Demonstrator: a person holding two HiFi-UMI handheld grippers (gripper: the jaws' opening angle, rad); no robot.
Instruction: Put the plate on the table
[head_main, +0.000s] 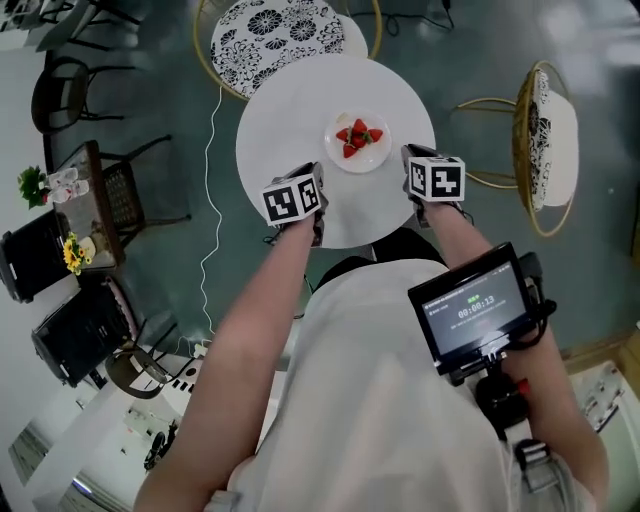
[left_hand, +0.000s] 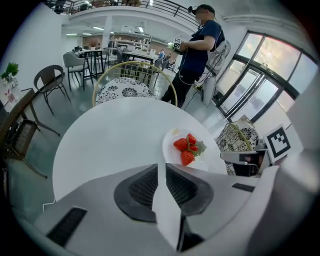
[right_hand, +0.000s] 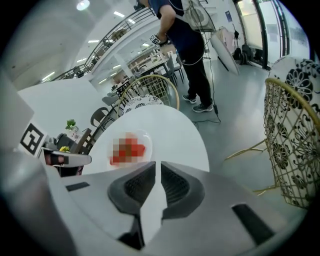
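Note:
A white plate (head_main: 358, 142) with red strawberries (head_main: 358, 136) rests on the round white table (head_main: 290, 110), a little past its middle. My left gripper (head_main: 312, 192) hovers over the table's near edge, left of the plate and apart from it. At the near right edge, my right gripper (head_main: 418, 168) is also clear of the plate. In the left gripper view the plate (left_hand: 171, 145) lies ahead and to the right of the jaws (left_hand: 161, 167), which are shut with nothing between them. In the right gripper view the plate (right_hand: 127, 148) lies ahead to the left, and the jaws (right_hand: 158, 165) are shut and hold nothing.
A chair with a patterned cushion (head_main: 285, 30) stands at the table's far side. A gold wire chair (head_main: 545, 140) stands to the right. On the left are a dark side table with flowers (head_main: 80, 200) and a white cable (head_main: 210, 200). A person (left_hand: 197, 45) stands beyond the table.

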